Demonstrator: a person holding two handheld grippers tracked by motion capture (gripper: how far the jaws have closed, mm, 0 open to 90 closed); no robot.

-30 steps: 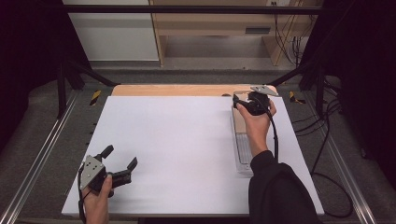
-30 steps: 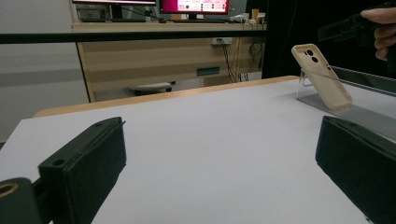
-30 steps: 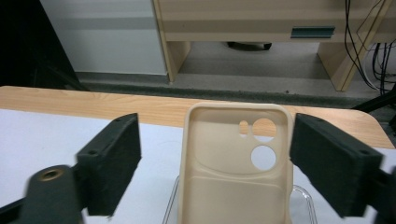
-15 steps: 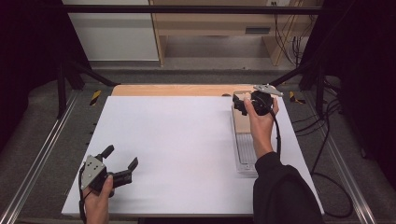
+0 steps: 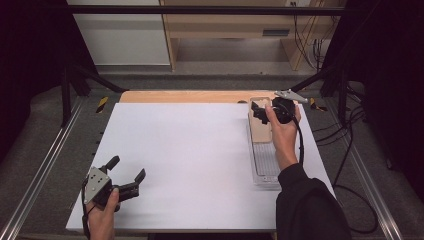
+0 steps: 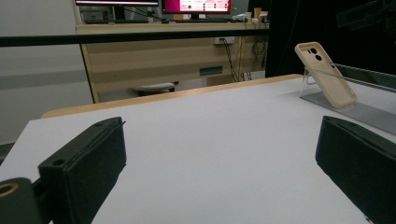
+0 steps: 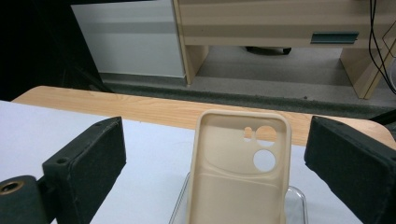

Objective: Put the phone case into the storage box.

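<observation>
A beige phone case (image 7: pixel 240 163) leans upright on a clear plastic stand (image 5: pixel 265 167) at the table's right side, its camera holes at the top. My right gripper (image 7: pixel 215 137) is just behind the case. Its jaws have just been opening and now stand wide on either side of the case without touching it. From above, the right gripper (image 5: pixel 259 112) sits at the far end of the case (image 5: pixel 260 132). My left gripper (image 5: pixel 127 169) rests open near the front left corner with nothing between its jaws. In the left gripper view, the case (image 6: pixel 327 77) shows far off.
A white sheet (image 5: pixel 190 150) covers most of the table, with a strip of wooden edge (image 5: pixel 185 96) at the far side. Metal rails (image 5: pixel 45 165) run along both sides. Cables (image 5: pixel 345 150) trail on the right. A wooden desk (image 5: pixel 225 25) stands beyond the table.
The right hand has shifted slightly to the right, so more of the beige case shows beside it. The left hand and its gripper have stayed still.
</observation>
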